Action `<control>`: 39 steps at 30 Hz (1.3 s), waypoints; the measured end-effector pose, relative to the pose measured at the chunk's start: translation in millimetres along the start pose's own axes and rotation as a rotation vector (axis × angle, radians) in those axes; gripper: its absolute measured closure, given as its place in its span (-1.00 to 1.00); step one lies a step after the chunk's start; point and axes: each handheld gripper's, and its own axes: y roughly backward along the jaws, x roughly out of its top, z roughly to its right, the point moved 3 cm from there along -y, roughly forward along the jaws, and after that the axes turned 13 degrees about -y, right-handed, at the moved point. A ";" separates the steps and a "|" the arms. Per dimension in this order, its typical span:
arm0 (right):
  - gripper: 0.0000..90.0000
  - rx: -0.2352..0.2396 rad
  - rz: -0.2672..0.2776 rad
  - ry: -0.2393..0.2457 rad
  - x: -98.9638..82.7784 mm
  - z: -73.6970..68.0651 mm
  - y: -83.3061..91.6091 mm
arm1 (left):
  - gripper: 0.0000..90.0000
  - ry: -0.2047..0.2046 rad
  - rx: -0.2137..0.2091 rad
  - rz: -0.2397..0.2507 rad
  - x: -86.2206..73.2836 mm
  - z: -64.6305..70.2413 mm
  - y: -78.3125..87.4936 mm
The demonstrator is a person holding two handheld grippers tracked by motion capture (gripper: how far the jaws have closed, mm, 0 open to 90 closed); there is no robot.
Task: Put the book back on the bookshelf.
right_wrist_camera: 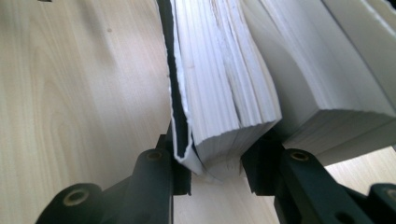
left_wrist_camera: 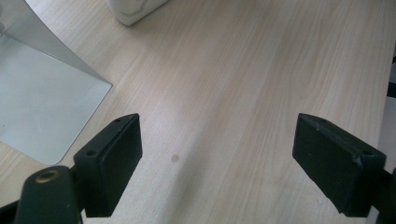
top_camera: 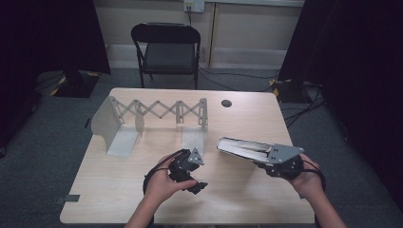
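Note:
A thick book (top_camera: 240, 147) with white pages and a dark cover lies tilted at the table's right, and my right gripper (top_camera: 261, 159) is shut on its near end. In the right gripper view, my right gripper (right_wrist_camera: 215, 161) has both pads pressed on the book (right_wrist_camera: 219, 93) at its lower corner. A second white block of pages (right_wrist_camera: 322, 79) leans against it on the right. My left gripper (top_camera: 189, 166) hovers low over the table's middle in a hand. In its own view, my left gripper (left_wrist_camera: 217, 154) stands open over bare wood with nothing between the pads.
An expanding grey metal book rack (top_camera: 157, 111) stands at the back left of the table (top_camera: 119, 190). One of its base plates (left_wrist_camera: 42, 107) lies just left of my left gripper. A black chair (top_camera: 166, 47) stands behind the table. A round cable hole (top_camera: 226, 103) is at the back.

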 end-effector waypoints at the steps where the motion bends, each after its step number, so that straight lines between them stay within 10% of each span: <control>1: 0.50 0.003 0.002 -0.001 -0.3 -0.7 0.9 | -0.65 0.007 0.000 0.003 -0.7 0.1 -0.1; 39: 0.54 0.121 0.026 -0.044 -1.5 -13.2 25.6 | -0.57 0.025 -0.008 -0.045 -13.5 -2.8 -12.9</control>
